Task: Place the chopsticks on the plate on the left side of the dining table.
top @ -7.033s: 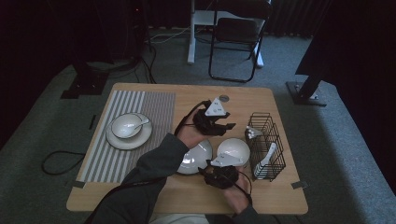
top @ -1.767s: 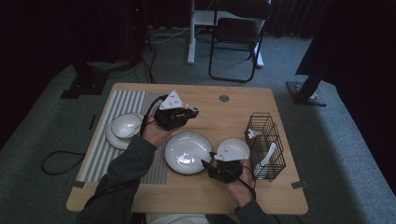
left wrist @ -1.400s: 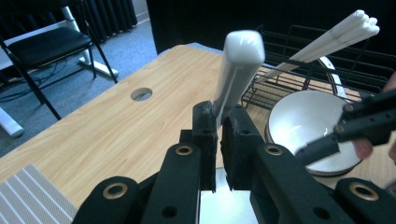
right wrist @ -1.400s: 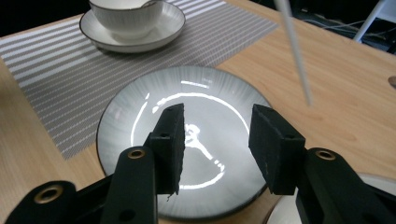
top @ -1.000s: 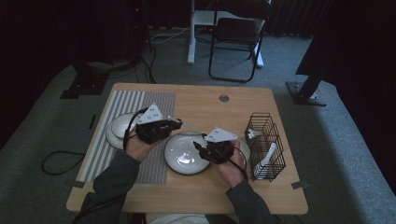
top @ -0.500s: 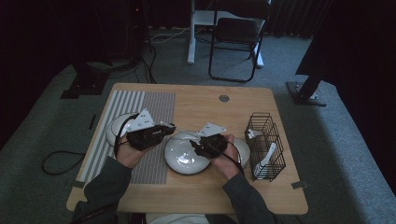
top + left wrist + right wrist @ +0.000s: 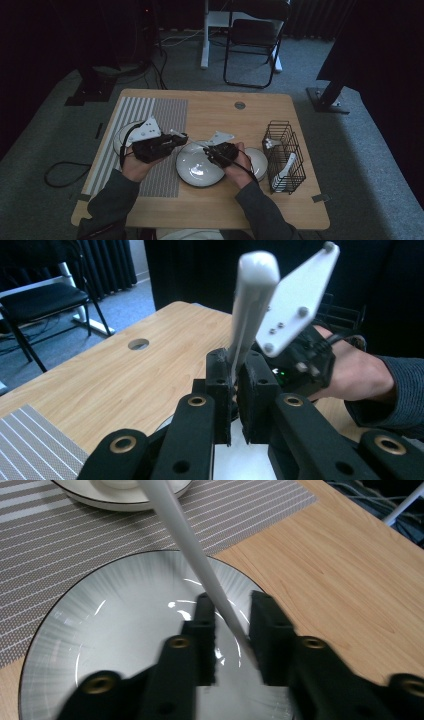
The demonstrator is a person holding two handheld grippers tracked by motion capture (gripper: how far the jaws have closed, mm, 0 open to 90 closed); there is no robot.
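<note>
No writing, label, brand, number or sign can be read on anything in these pictures.
</note>
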